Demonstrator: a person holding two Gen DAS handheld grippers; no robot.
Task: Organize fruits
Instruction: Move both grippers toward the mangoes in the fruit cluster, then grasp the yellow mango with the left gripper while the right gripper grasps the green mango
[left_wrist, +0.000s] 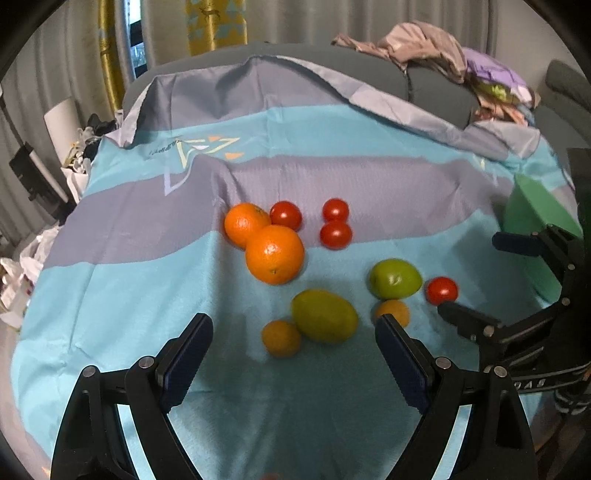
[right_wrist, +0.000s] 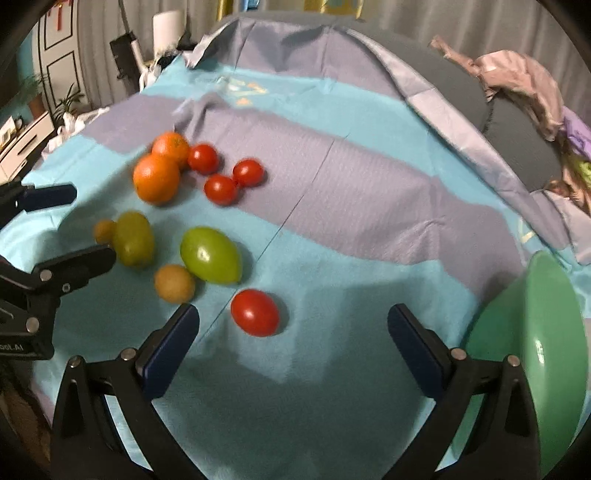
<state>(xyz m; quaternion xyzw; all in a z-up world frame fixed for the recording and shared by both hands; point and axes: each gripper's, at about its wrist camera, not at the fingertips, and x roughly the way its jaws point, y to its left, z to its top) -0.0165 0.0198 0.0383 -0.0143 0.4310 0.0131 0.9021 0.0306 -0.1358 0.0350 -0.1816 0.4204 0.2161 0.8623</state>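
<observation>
Broadly, a striped cloth (left_wrist: 332, 129) in turquoise and grey-purple bands covers the surface that carries everything; what lies under it cannot be told. Behind it a heap of crumpled clothes (left_wrist: 461, 62) sits on a grey cushion.

At the right edge of the cloth stands a green plastic bowl (right_wrist: 546, 332), tilted toward the right wrist camera and close beside the right gripper (right_wrist: 293, 321), whose blue-padded fingers are spread wide over bare turquoise cloth, holding nothing. The left gripper (left_wrist: 293, 328) is likewise spread apart and grips nothing, hovering just in front of the nearest fruits.

The fruits all lie loose on the cloth, none in the bowl. Two oranges (left_wrist: 275, 254) touch each other at the far left of the group. Nearer the grippers lie two green oval fruits: one green fruit (left_wrist: 325, 315) between the left gripper's fingers as seen from the left wrist, and a second, brighter green fruit (right_wrist: 210, 254) to its right. A small orange fruit (left_wrist: 281, 338) touches the first; another small orange fruit (right_wrist: 174, 283) sits just beside the second.

Three red tomatoes (left_wrist: 336, 234) cluster beside the oranges, two of them touching. A fourth red tomato (right_wrist: 255, 312) lies apart, nearest the right gripper, just ahead of its left finger.
</observation>
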